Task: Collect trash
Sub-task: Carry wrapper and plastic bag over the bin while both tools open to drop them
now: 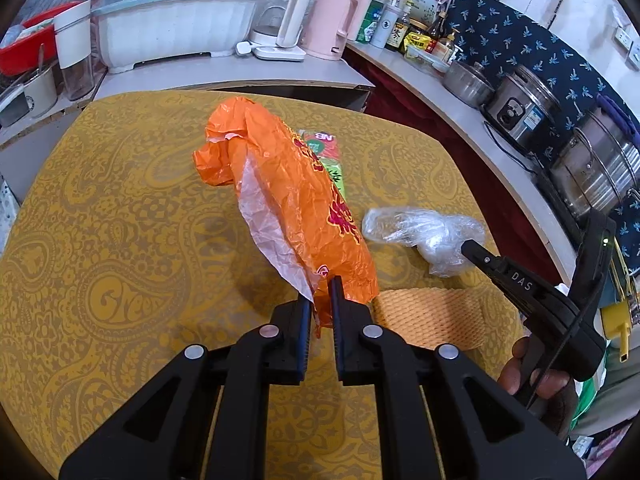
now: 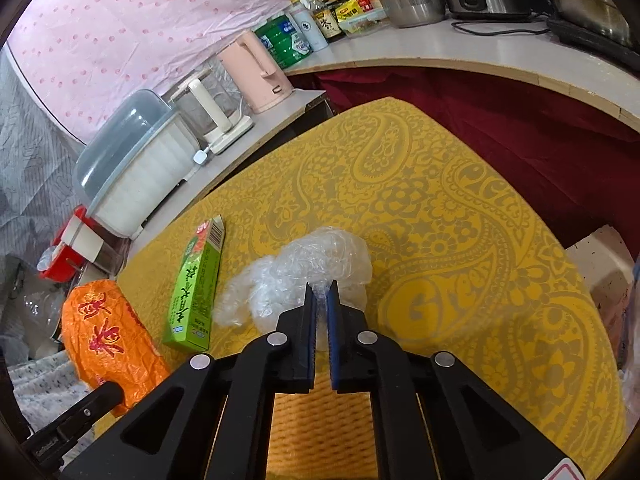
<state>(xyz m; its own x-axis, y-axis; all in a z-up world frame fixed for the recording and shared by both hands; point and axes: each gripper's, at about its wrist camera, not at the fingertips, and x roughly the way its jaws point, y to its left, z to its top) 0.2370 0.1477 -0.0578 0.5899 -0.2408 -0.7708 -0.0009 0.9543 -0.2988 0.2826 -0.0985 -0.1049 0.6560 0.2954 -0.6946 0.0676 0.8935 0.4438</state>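
Note:
My left gripper (image 1: 320, 286) is shut on the edge of an orange plastic bag (image 1: 288, 196) and holds it up over the yellow patterned table (image 1: 120, 220). The bag also shows in the right wrist view (image 2: 108, 340). My right gripper (image 2: 322, 290) is shut on a crumpled clear plastic wrap (image 2: 304, 276) lying on the table; the wrap also shows in the left wrist view (image 1: 424, 232), with the right gripper (image 1: 472, 250) at its edge. A green carton (image 2: 198, 284) lies left of the wrap. A yellow foam net sleeve (image 1: 436, 320) lies near the front edge.
A counter (image 1: 420, 80) curves behind and to the right of the table, with a pink kettle (image 1: 332, 24), bottles, steel pots and a rice cooker (image 1: 524, 108). A white dish rack with a clear lid (image 1: 172, 24) stands at the back left.

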